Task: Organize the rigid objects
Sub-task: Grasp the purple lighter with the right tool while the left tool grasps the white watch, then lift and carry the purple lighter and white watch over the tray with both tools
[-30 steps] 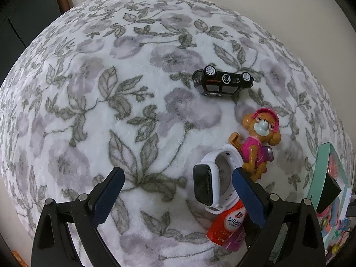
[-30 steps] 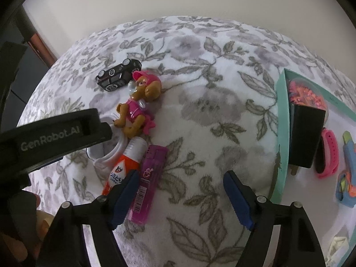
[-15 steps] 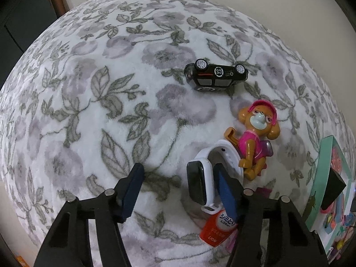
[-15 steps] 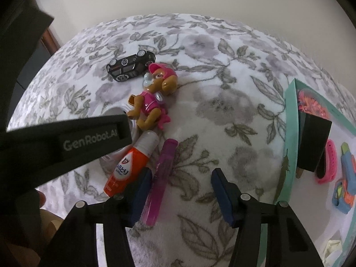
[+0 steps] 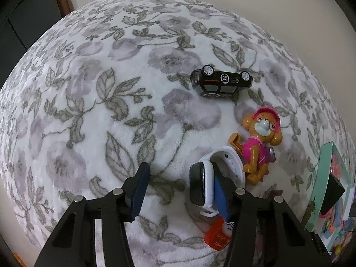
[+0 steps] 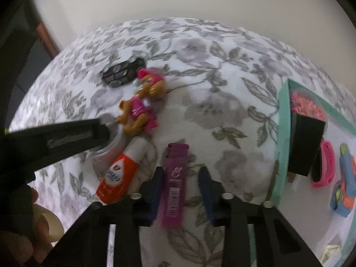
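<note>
I had the right gripper [image 6: 181, 191] closing around the purple lighter [image 6: 174, 184] lying on the floral blanket [image 5: 111, 111]; pad contact unclear. The left gripper [image 5: 180, 191] was closing too, half-open, its right finger inside the white smartwatch [image 5: 207, 182] band loop

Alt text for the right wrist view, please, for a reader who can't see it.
The right claw straddles a pink lighter lying on a floral blanket, its jaws just closing in. To the left lie an orange tube, a toy dog and a black toy car; a teal box is on the right.
</note>
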A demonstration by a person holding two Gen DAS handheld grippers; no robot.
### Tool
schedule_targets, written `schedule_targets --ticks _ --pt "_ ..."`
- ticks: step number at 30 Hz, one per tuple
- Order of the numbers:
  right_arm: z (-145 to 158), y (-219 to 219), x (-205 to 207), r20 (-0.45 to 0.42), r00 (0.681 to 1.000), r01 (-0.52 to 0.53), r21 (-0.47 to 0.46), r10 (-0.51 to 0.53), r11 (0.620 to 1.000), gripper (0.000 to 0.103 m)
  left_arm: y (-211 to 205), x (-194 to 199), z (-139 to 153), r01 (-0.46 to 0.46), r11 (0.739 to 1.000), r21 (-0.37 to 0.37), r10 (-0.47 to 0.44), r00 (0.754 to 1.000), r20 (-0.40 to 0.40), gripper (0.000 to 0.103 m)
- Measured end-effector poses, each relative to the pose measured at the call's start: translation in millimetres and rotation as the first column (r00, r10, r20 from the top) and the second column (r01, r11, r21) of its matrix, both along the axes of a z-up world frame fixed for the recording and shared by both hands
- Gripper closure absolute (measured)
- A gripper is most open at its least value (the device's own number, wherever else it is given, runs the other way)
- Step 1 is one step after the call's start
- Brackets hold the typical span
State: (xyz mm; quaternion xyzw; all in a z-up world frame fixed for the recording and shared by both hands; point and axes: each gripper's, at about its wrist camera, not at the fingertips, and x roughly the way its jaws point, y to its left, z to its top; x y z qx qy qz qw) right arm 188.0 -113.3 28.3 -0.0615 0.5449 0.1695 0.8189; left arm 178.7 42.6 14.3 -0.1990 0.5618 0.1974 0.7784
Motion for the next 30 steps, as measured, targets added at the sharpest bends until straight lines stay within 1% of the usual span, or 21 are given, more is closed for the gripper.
schedule_targets --ticks 2,4,6,7,12,14,19,22,26,30 --pt "0 -11 4 -0.02 1.0 0.022 0.048 -0.021 0.999 0.082 0 0 0 -0.006 1.0 -0.004 0.006 1.0 0.007 0.053" --pt "-1 -21 7 -0.041 0.998 0.043 0.097 -0.039 0.994 0.082 0 -2 0 -0.011 1.0 -0.011 0.011 1.0 0.016 0.059" --pt "-1 -27 9 -0.059 0.997 0.056 0.138 -0.048 0.989 0.082 1 -1 1 -0.008 1.0 -0.026 0.009 1.0 0.024 0.071" --pt "0 -27 9 -0.062 0.997 0.055 0.142 -0.047 0.988 0.082 0 -1 1 -0.007 1.0 -0.031 0.007 1.0 0.026 0.072" --pt "0 -22 9 -0.057 0.998 0.044 0.121 -0.037 0.992 0.083 2 -2 6 0.012 0.998 -0.056 -0.01 0.999 0.041 0.087" --pt "0 -22 8 -0.061 0.997 0.046 0.128 -0.038 0.991 0.083 1 -2 6 0.02 0.998 -0.062 -0.017 0.999 0.045 0.09" --pt "-1 -25 9 -0.074 0.997 0.048 0.147 -0.038 0.988 0.082 -1 0 5 0.01 0.997 -0.082 -0.005 0.998 0.055 0.09" --pt "0 -31 9 -0.088 0.995 0.06 0.183 -0.045 0.981 0.082 2 -1 9 0.007 0.995 -0.103 0.001 0.997 0.071 0.09" --pt "5 -36 9 -0.089 0.995 0.074 0.212 -0.056 0.974 0.082 7 -3 22 0.006 0.993 -0.122 0.007 0.994 0.106 0.09" --pt "21 -41 9 -0.065 0.996 0.074 0.251 -0.06 0.965 0.082 6 -3 41 0.015 0.992 -0.126 0.005 0.987 0.158 0.09"
